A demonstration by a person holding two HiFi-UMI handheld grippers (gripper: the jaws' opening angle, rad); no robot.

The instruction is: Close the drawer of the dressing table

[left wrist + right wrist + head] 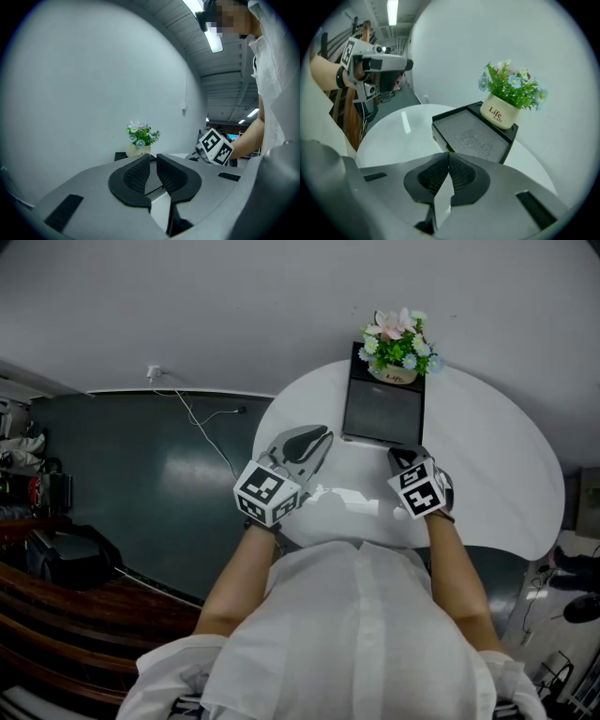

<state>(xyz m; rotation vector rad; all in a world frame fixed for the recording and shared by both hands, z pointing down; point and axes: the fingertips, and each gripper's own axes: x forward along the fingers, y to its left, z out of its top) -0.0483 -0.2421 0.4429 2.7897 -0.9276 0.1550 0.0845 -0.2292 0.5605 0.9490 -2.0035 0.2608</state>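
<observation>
The left gripper's (153, 158) fingers stand barely apart, empty; the right gripper's (448, 157) fingers meet (also empty) near the open drawer (474, 135) on the bench (393, 133).

Glossy, smooth white table (403, 136); matt, grainy grey drawer (471, 133); smooth cream pot (500, 112).

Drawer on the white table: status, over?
Left gripper jaws barely apart, empty; right gripper shut, empty. Black grey-lined drawer open, right gripper near its front. Nothing blocking it.
</observation>
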